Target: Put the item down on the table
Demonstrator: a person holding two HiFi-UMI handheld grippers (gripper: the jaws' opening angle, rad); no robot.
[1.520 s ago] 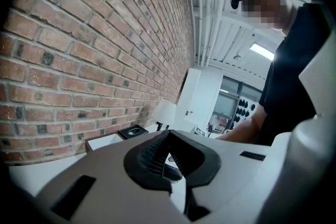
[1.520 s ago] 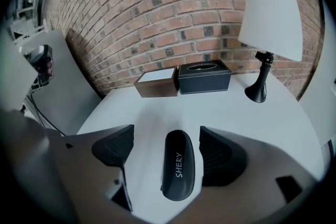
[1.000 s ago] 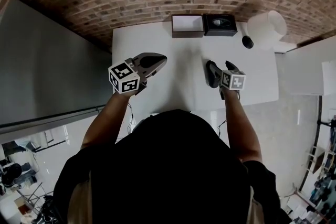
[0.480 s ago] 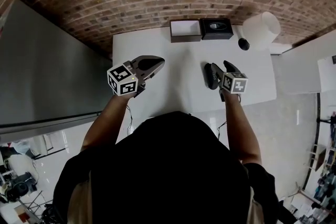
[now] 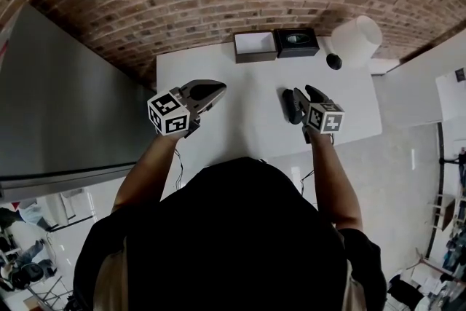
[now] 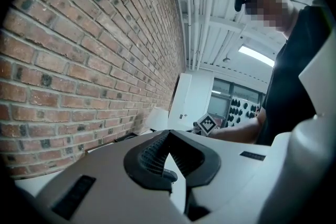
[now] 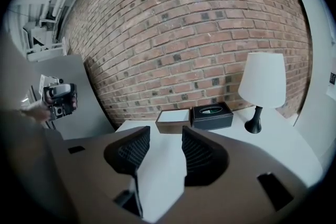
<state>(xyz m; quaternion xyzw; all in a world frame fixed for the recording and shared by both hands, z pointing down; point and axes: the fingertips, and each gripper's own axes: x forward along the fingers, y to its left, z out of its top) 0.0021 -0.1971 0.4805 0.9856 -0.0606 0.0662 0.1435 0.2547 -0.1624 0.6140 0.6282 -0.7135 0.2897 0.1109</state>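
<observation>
Left gripper (image 6: pixel 169 132) pressed together, right gripper (image 7: pixel 165 136) narrowly parted, just closing on nothing; no held item's handling can be judged.

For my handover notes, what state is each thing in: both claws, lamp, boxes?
Left claw: shut, empty.
Right claw: open, jaws just been closing, nothing between them.
Lamp: upright.
Black box: flat, oval opening on top.
Brown box: flat; open or lidded unclear.

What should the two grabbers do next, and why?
Probably just pull the right gripper back: its jaws have just been closing with nothing between them, the left gripper is shut and empty too, so nothing is left to set on the table.
</observation>
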